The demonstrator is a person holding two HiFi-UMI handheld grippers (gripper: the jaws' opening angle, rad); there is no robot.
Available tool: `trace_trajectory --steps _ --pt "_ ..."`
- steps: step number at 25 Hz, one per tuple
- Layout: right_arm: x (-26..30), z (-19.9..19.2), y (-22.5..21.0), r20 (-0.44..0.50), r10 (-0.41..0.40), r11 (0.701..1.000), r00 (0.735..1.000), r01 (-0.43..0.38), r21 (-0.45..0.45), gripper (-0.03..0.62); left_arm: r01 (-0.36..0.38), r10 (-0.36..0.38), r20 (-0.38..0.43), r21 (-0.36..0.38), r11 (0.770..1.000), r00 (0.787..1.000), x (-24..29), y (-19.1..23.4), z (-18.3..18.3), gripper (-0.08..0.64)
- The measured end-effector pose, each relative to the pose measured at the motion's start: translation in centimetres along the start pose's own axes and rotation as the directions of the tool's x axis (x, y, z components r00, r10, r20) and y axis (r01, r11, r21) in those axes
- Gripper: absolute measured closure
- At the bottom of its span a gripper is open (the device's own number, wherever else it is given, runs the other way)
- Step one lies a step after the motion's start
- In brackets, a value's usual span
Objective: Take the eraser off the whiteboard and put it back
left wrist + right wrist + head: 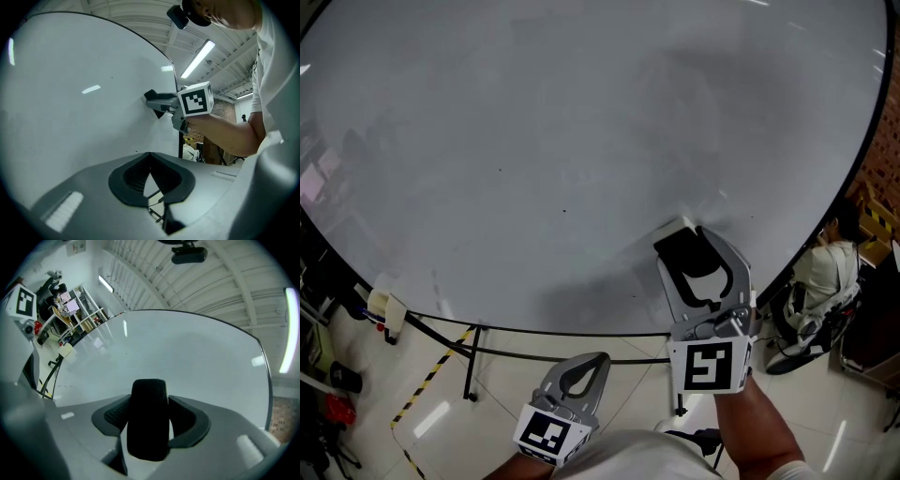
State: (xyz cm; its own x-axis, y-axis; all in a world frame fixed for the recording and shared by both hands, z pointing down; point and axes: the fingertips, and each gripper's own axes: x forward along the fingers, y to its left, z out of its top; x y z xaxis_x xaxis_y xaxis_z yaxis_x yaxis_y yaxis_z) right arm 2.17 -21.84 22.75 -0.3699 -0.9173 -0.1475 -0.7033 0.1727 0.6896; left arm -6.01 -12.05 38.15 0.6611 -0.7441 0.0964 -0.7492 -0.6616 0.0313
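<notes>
1. I count one whiteboard (pixel 534 141), and I place everything else by it. Its face looks wiped clean apart from a few tiny dark specks.
2. There is one eraser (pixel 148 418), black. It sits near the whiteboard's lower edge, and in the head view its far end lies against the board face.
3. I'm running two grippers, and each carries one marker cube.
4. The right gripper (pixel 150 401) is up at the whiteboard, pointing at its face. Its tongs are spread wide and pinch the eraser, one pad against each side.
5. The left gripper (pixel 150 157) hangs back below the whiteboard's lower edge, clear of the board. Its tongs are pressed together at the tips, with nothing between them.
6. In the left gripper view, the right gripper (pixel 154 99) has its tip against the whiteboard.
7. In the head view, black stand bars (pixel 473 361) run under the whiteboard's lower edge.
</notes>
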Motion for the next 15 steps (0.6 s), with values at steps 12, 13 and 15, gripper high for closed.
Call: trace_trajectory --steps 12,13,15 --pt "-2.6 1.0 -0.2 0.075 0.023 0.984 0.997 -0.035 0.173 0.357 0.043 -0.044 -0.009 -0.033 0.998 0.999 -0.4 -1.0 -1.1 0.545" --pt "-3.0 1.2 -0.5 0.09 0.011 0.976 0.996 -0.03 0.215 0.357 0.05 -0.05 -0.011 -0.031 0.998 0.999 -0.3 -1.3 -1.1 0.545" --pt "-3.7 1.3 -0.9 0.102 0.013 0.958 0.995 -0.042 0.284 0.357 0.061 -0.062 -0.016 -0.041 0.997 0.998 -0.2 -1.9 -1.4 0.545"
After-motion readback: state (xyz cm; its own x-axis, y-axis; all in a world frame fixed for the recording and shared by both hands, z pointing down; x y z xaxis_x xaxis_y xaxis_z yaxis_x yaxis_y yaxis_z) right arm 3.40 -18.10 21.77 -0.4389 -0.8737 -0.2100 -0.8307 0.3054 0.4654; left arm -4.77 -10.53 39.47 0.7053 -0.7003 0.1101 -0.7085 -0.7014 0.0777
